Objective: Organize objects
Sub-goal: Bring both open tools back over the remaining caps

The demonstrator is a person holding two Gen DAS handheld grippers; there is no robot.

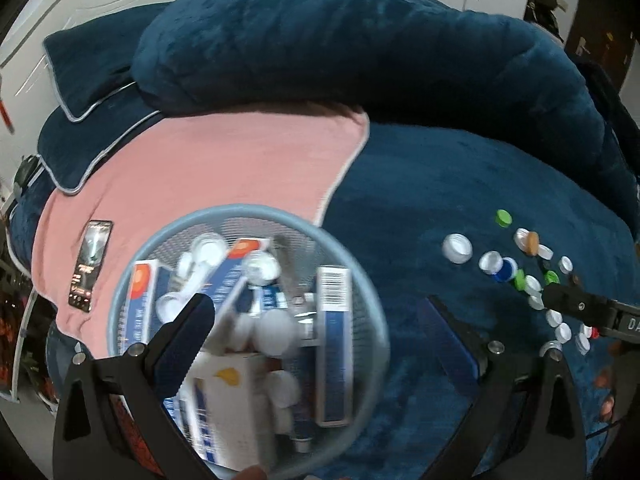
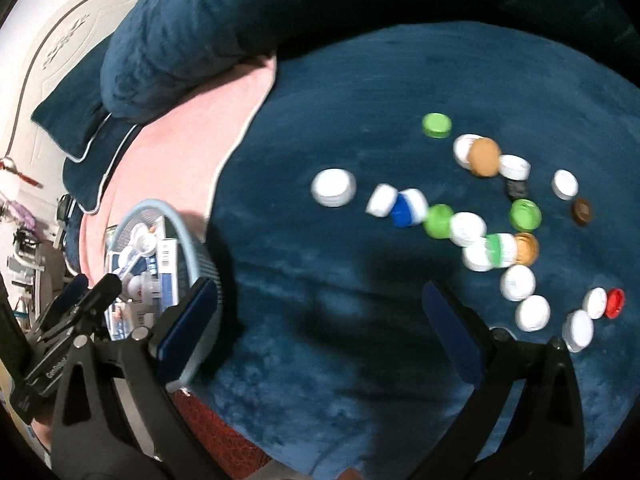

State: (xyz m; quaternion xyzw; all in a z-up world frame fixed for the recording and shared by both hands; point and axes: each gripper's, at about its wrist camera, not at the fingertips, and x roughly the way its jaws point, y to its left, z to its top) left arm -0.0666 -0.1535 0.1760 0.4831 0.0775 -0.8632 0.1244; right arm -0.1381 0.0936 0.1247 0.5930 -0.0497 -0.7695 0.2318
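We take the blue mesh basket (image 1: 132, 276) as landmark, and we order the scene by size. Largest is the dark blue plush bed cover (image 2: 320, 80), which lies under and to the right of the basket; a pink cloth (image 1: 224, 168) spreads behind the basket and to its left. The basket itself holds boxes (image 1: 334, 344) and white caps. To its right, well apart on the cover, lie the scattered bottle caps (image 2: 466, 228): white, green, blue, tan and red. Our left gripper (image 1: 320, 340) hovers over the basket with jaws spread wide and nothing between them. Our right gripper (image 2: 320, 312) hangs between basket and caps, likewise wide apart and empty. We judge the collecting step to be mid-course: many caps remain loose. The next move calls for lowering the right gripper over one cap, such as the large white cap (image 2: 334, 187) nearest the basket, and closing squarely on its rim.
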